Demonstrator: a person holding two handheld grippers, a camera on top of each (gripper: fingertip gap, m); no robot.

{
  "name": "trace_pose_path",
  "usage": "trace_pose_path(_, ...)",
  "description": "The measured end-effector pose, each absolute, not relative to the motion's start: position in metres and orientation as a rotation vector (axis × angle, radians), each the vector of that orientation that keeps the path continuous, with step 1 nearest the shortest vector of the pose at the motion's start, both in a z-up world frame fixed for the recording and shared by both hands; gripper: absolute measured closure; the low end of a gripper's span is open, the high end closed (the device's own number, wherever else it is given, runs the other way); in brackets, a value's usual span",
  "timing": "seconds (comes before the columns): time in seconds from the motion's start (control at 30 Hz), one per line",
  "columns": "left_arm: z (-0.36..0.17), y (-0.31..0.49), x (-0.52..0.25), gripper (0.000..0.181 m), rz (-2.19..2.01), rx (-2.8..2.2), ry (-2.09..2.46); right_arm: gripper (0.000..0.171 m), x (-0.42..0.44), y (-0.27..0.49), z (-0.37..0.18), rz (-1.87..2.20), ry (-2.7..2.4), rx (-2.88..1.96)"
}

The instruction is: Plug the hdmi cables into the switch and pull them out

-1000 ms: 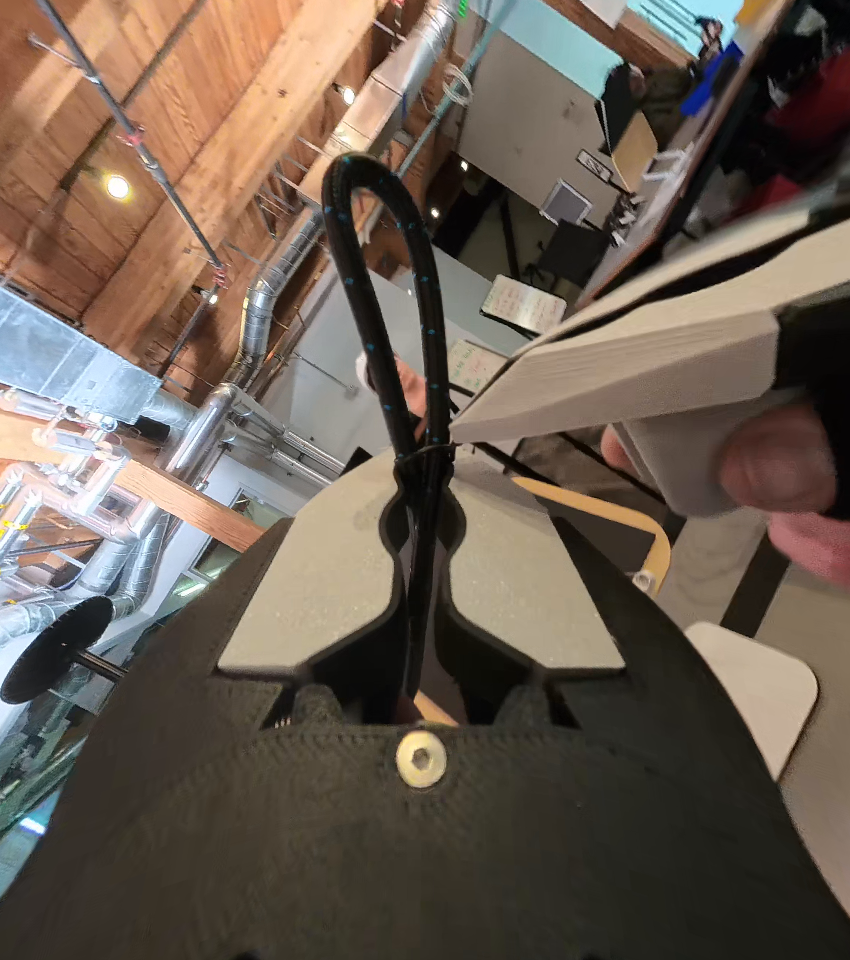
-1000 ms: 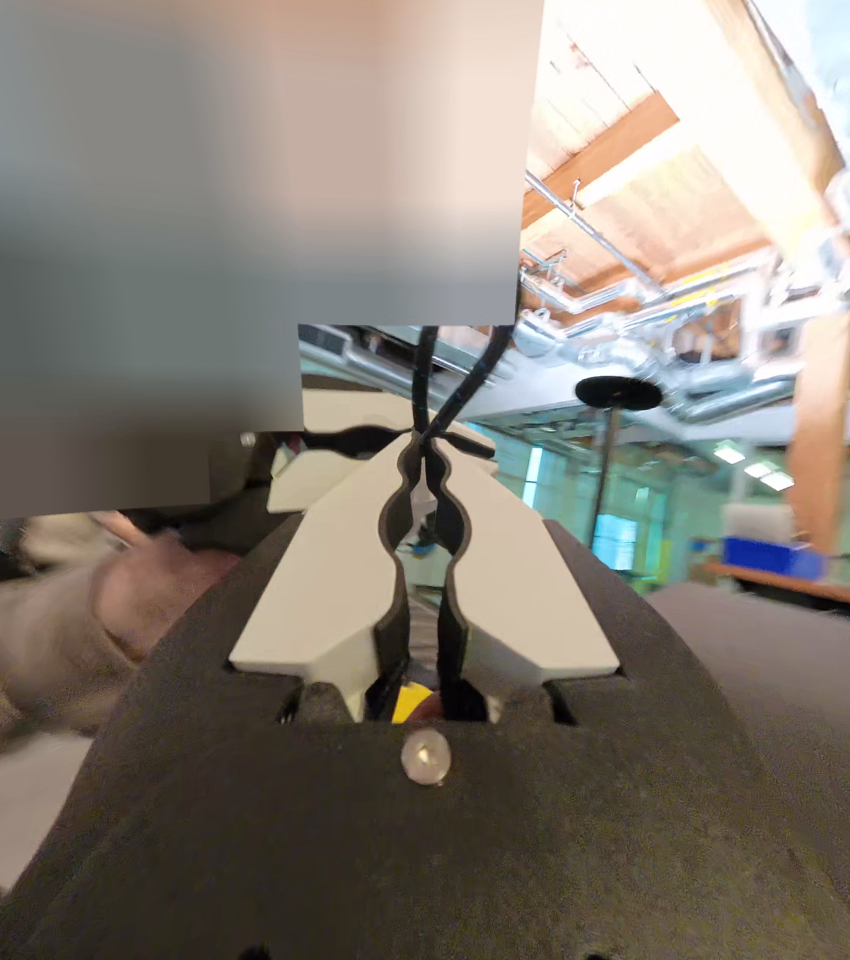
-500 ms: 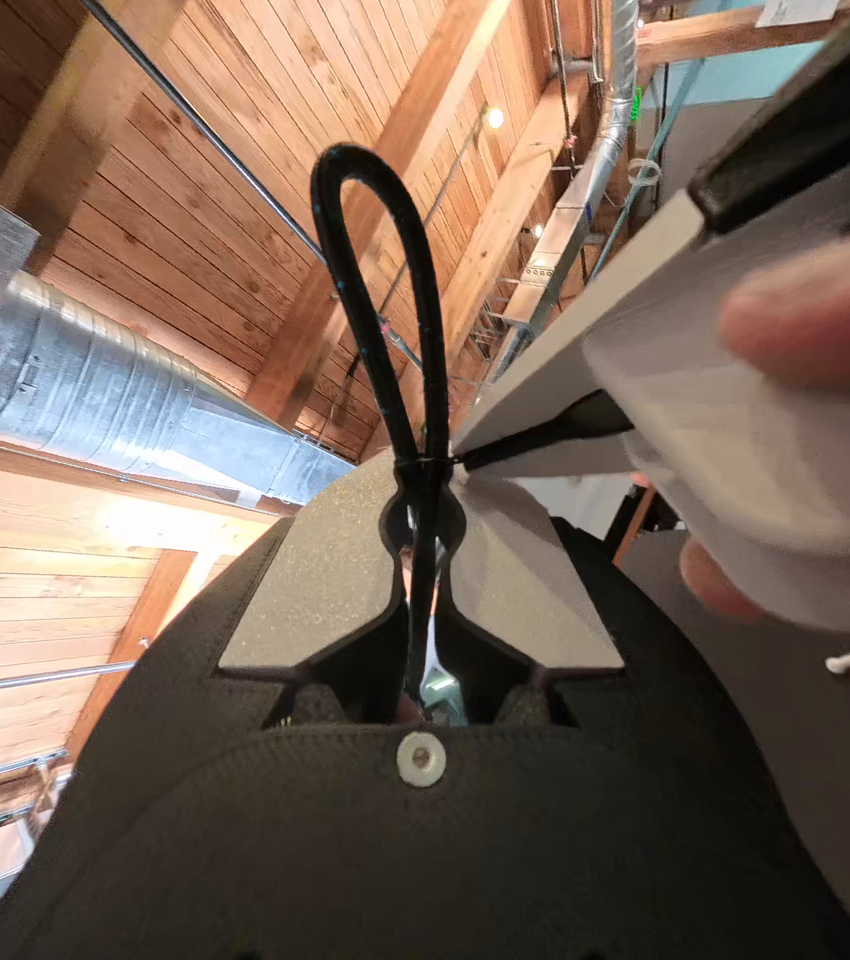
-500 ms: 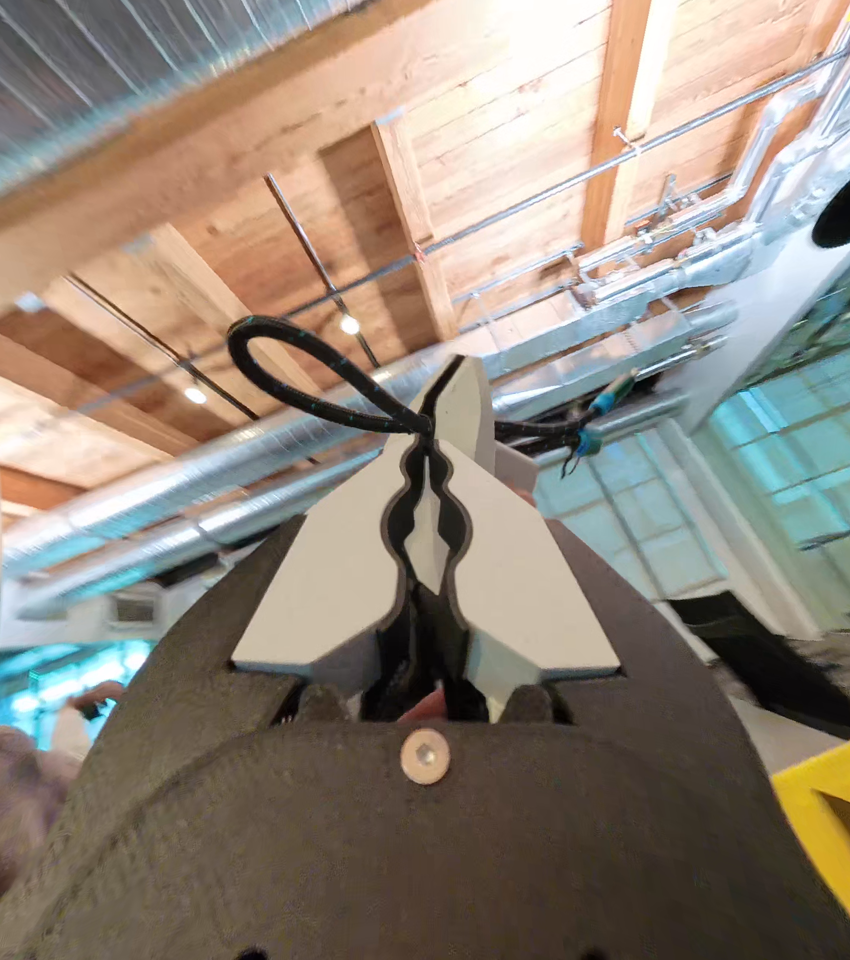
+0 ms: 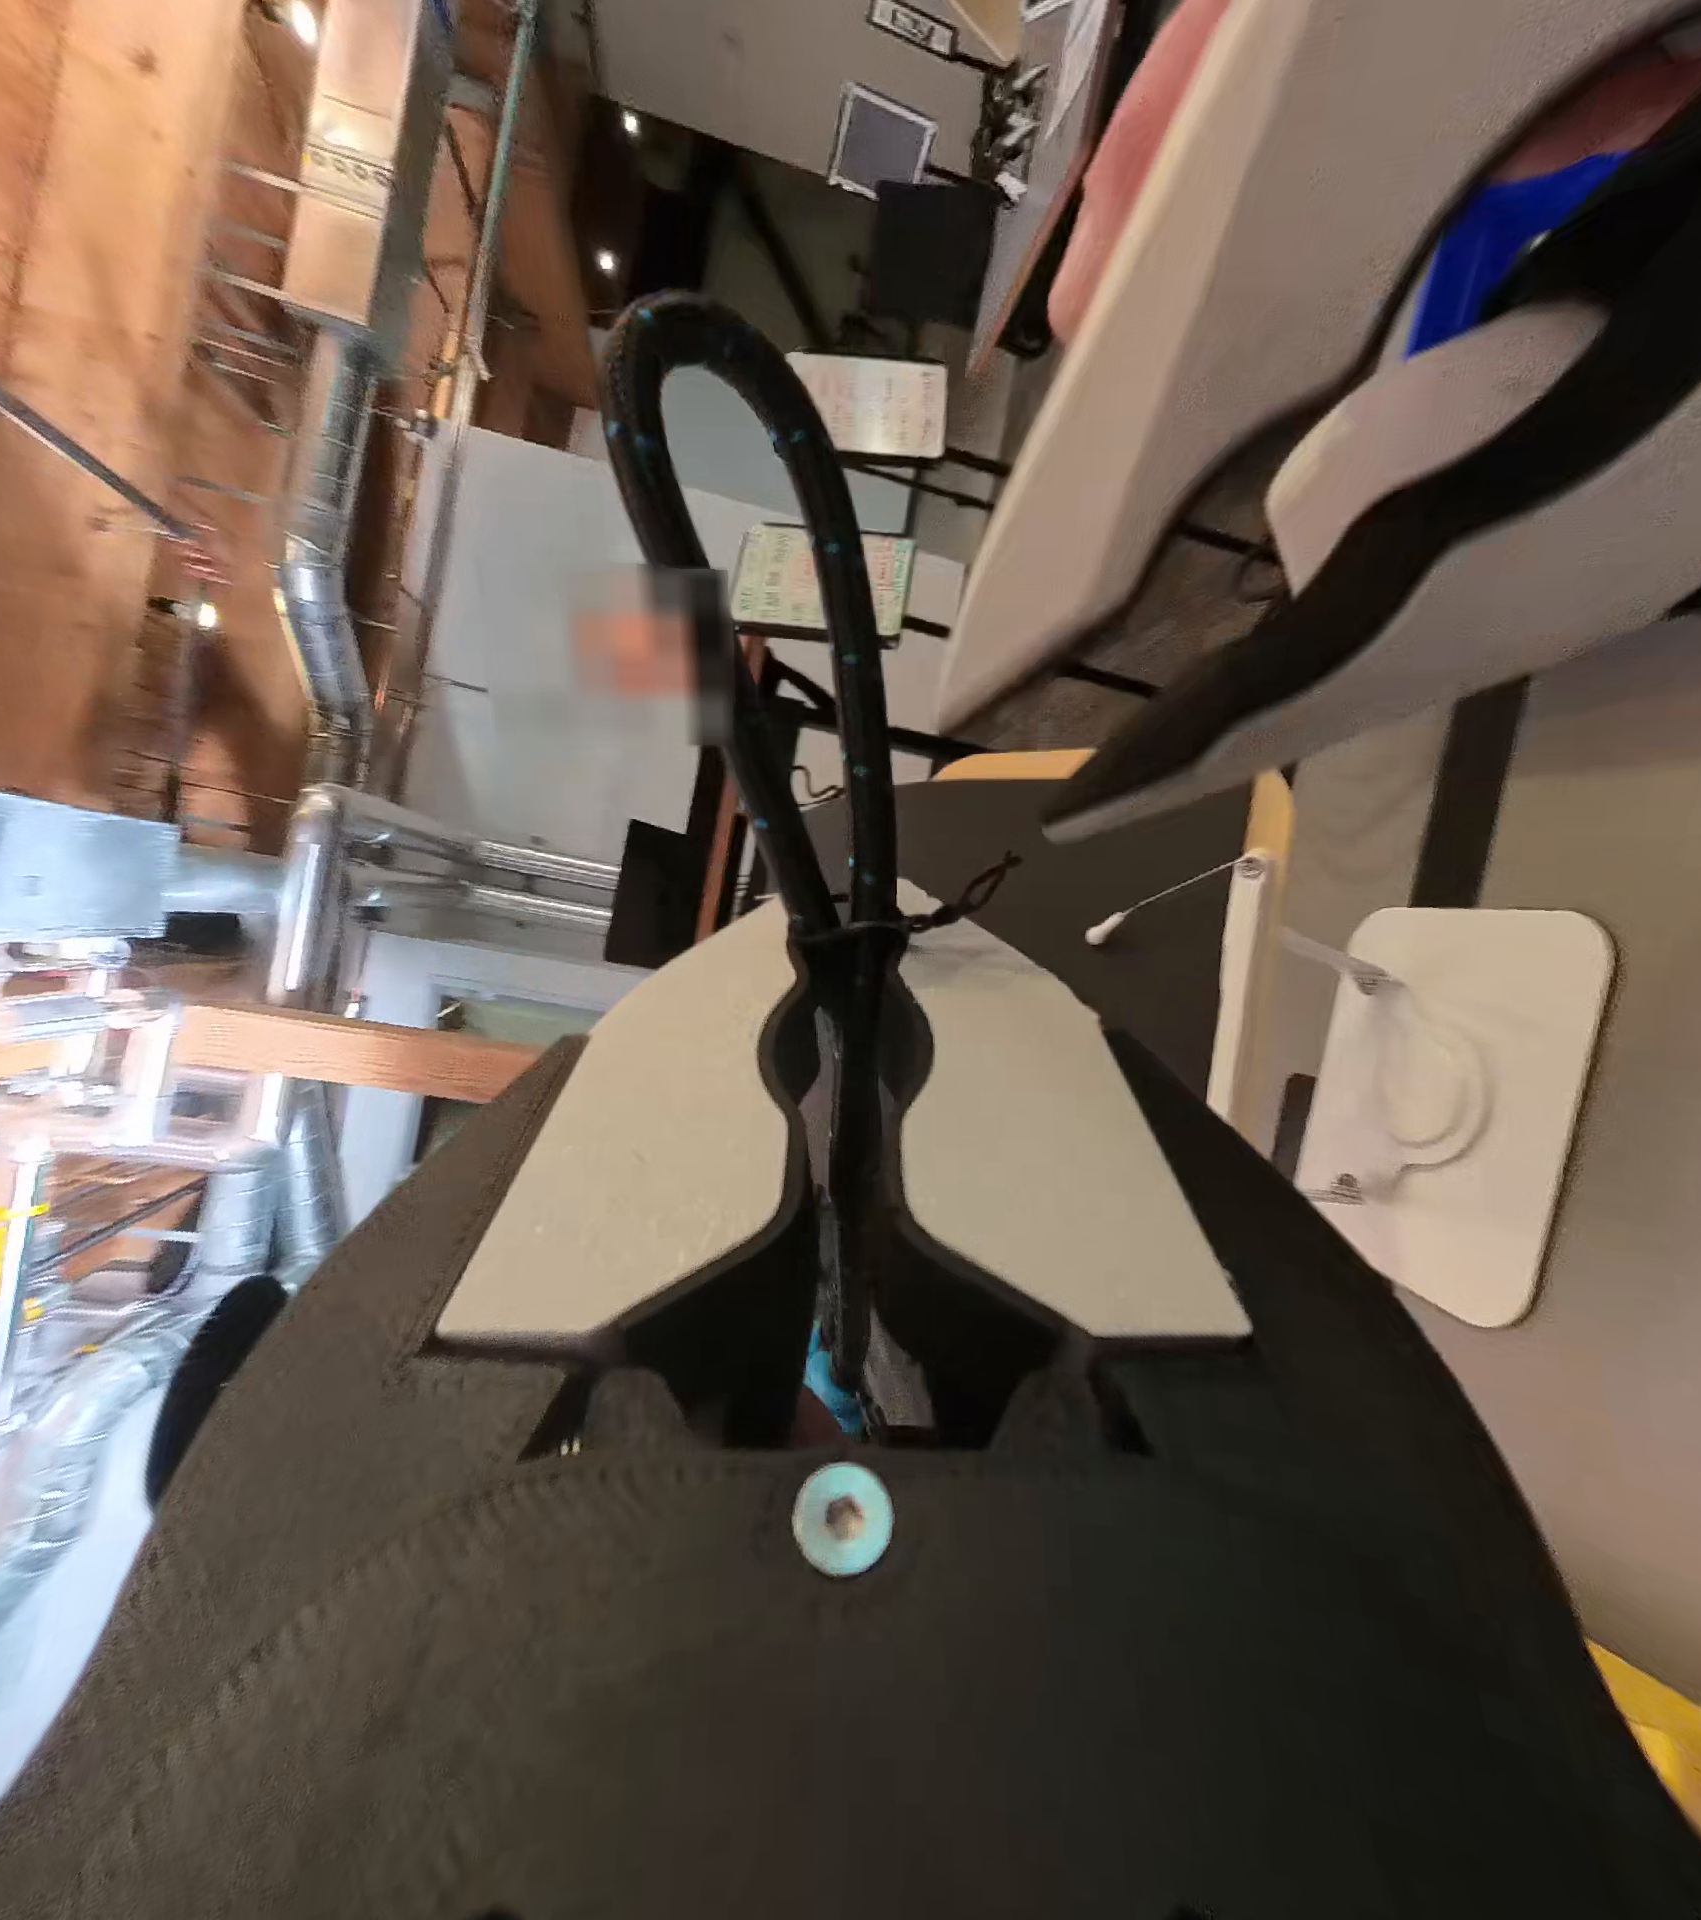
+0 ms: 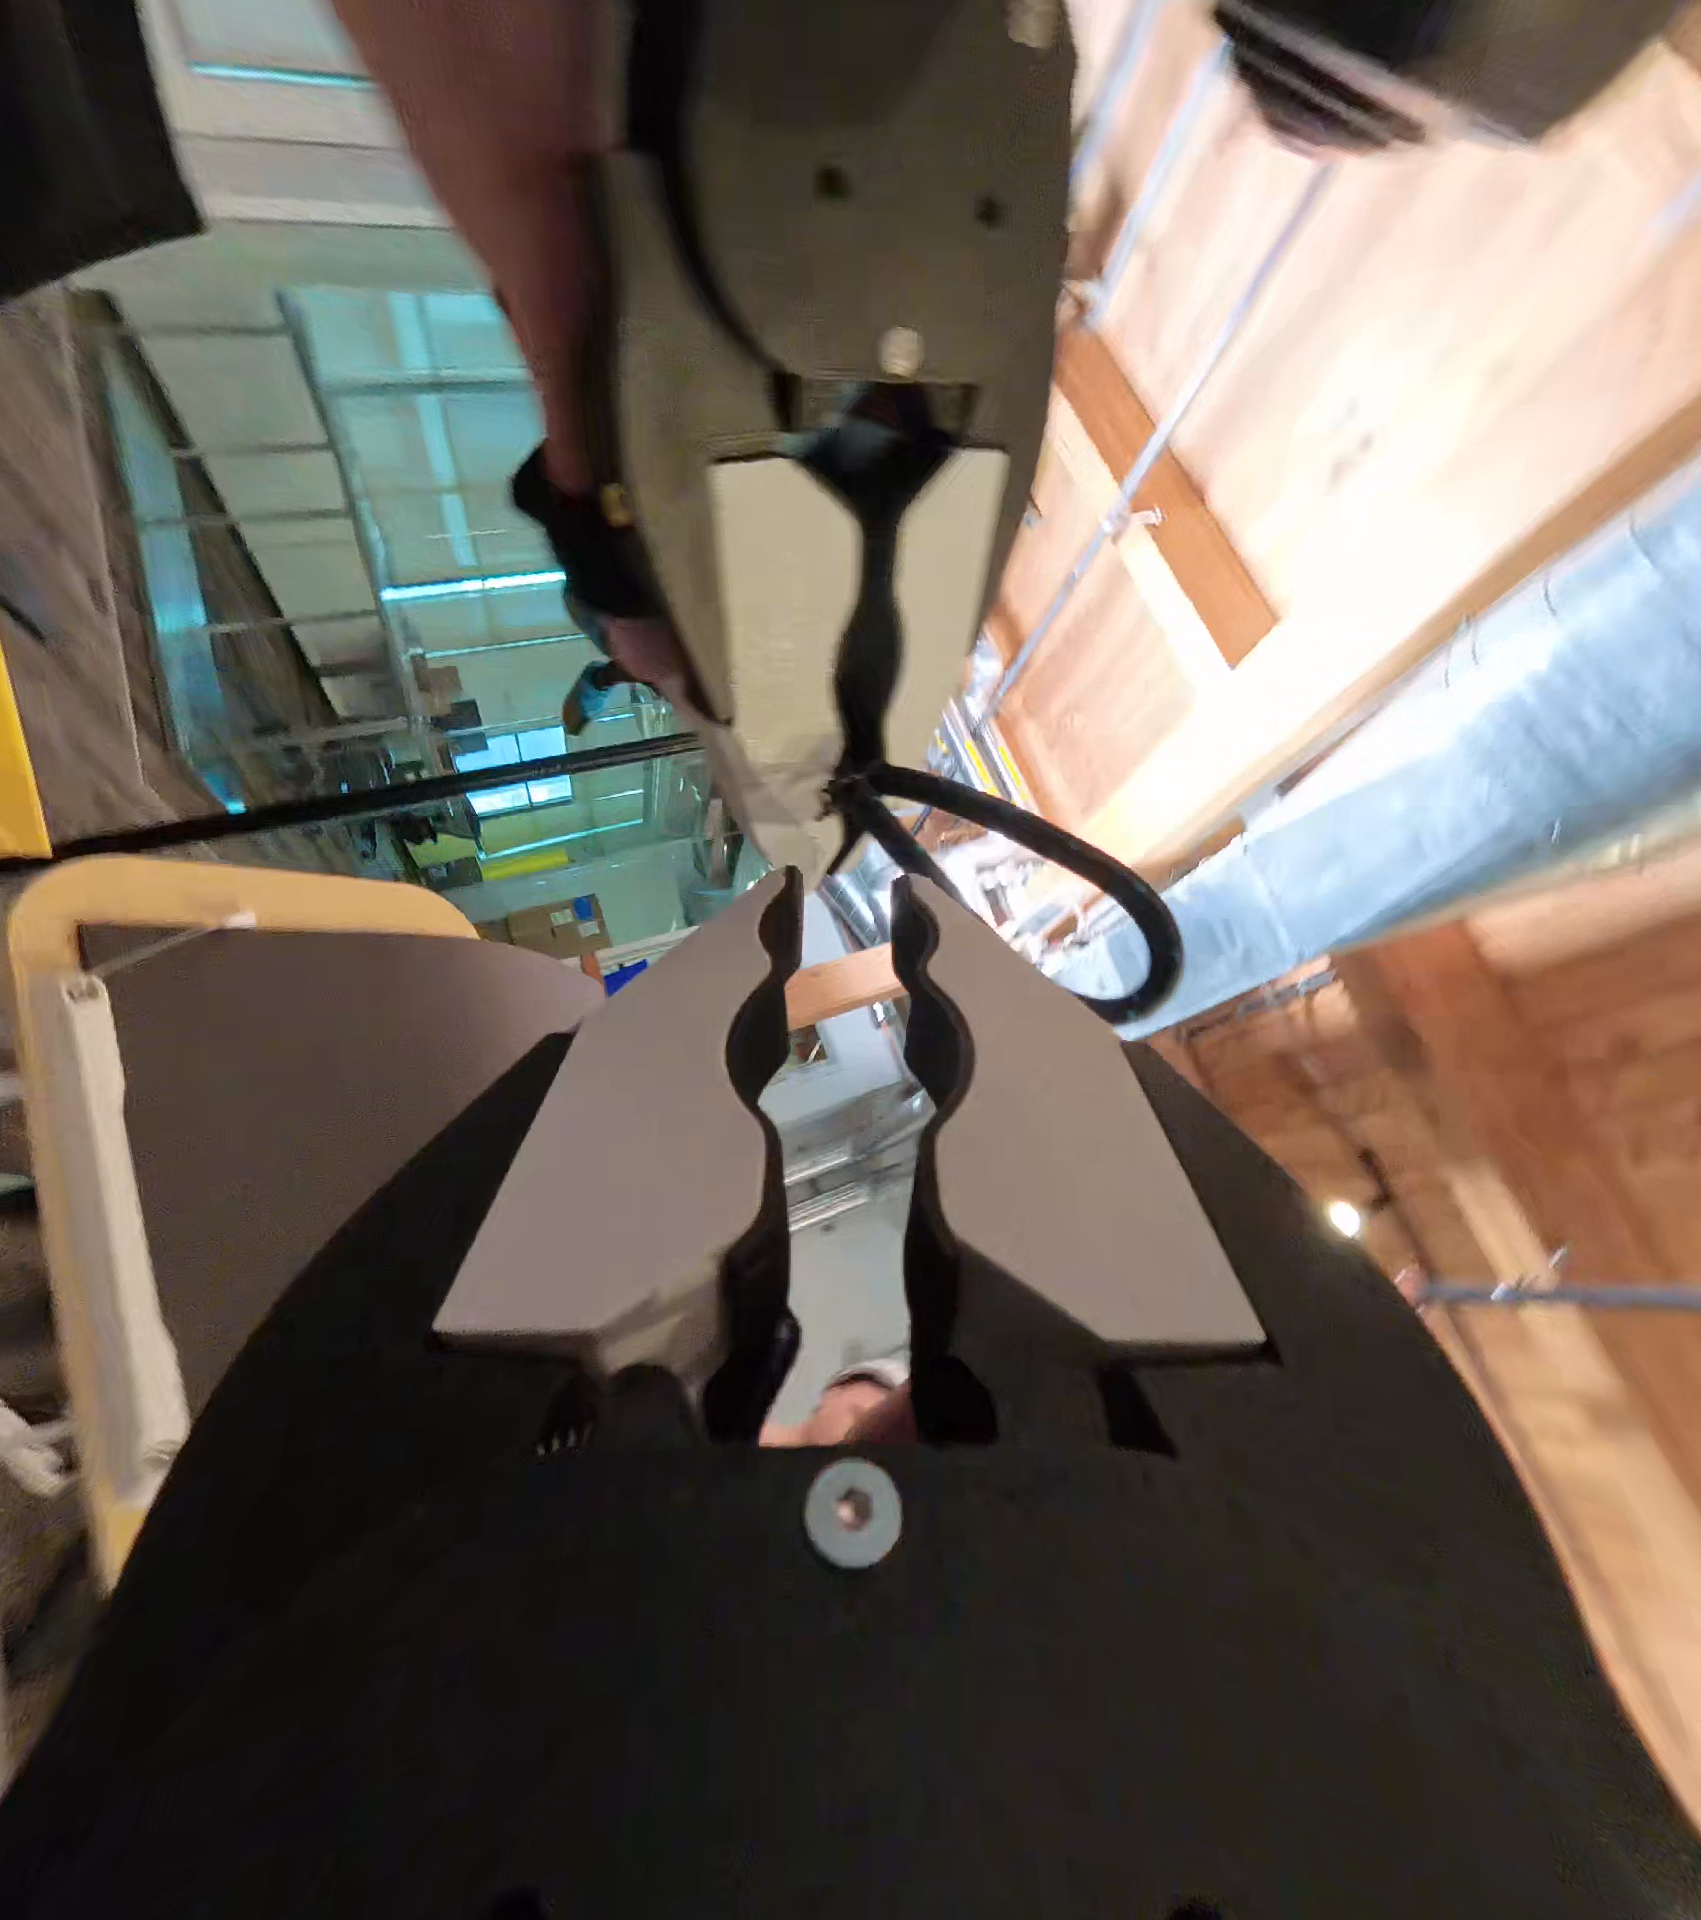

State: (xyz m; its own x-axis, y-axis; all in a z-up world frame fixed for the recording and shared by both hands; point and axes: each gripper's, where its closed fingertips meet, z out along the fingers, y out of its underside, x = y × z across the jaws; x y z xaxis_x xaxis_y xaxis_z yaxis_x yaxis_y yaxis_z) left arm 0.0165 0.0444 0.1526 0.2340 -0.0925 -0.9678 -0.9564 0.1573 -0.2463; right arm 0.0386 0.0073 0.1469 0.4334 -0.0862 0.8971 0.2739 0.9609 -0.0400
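Black braided cable (image 5: 851, 665), flecked with blue, stands as a tied loop out of my left tongs (image 5: 848, 940), which are clenched on it just below the thin tie. My right tongs (image 6: 846, 894) are released, a clear gap between the tips, nothing in them, and they sit tip to tip with the left pair. No switch shows in either view, so I judge plugging is not yet possible. The risk: both cameras point up at the wooden ceiling (image 6: 1552, 312), so I could swing the loop into something unseen, or the tie could snag at the tips. The left view alone shows the grey desk (image 5: 1656, 831) at three o'clock; the right view alone shows the loop drooping toward four o'clock.
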Motion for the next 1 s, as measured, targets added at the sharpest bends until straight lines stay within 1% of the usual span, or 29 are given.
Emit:
trace_pose_path(0.1, 0.147, 0.040, 0.021, 0.175, 0.791, -1.353, 1.209, 0.158, 0.036, 0.009, 0.147, -0.374, -1.134, -0.082)
trace_pose_path(0.3, 0.135, 0.042, 0.024, 0.176, 0.692, -1.516, 1.247, 0.159, 0.035, -0.007, 0.146, -0.459, -1.141, 0.044)
trace_pose_path(0.4, 0.133, 0.044, 0.023, 0.176, 0.724, -1.534, 1.257, 0.161, 0.032, -0.006, 0.143, -0.520, -1.153, 0.069)
trace_pose_path(0.53, 0.124, 0.044, 0.022, 0.176, 0.754, -1.591, 1.322, 0.167, 0.030, -0.001, 0.139, -0.585, -1.188, 0.087)
trace_pose_path(0.73, 0.112, 0.045, 0.018, 0.176, 0.786, -1.678, 1.420, 0.168, 0.027, 0.000, 0.136, -0.682, -1.233, 0.142)
trace_pose_path(0.83, 0.112, 0.045, 0.017, 0.176, 0.798, -1.706, 1.451, 0.171, 0.025, 0.003, 0.135, -0.714, -1.251, 0.141)
trace_pose_path(1.0, 0.108, 0.045, 0.011, 0.176, 0.845, -1.742, 1.483, 0.171, 0.022, 0.005, 0.132, -0.715, -1.311, 0.121)
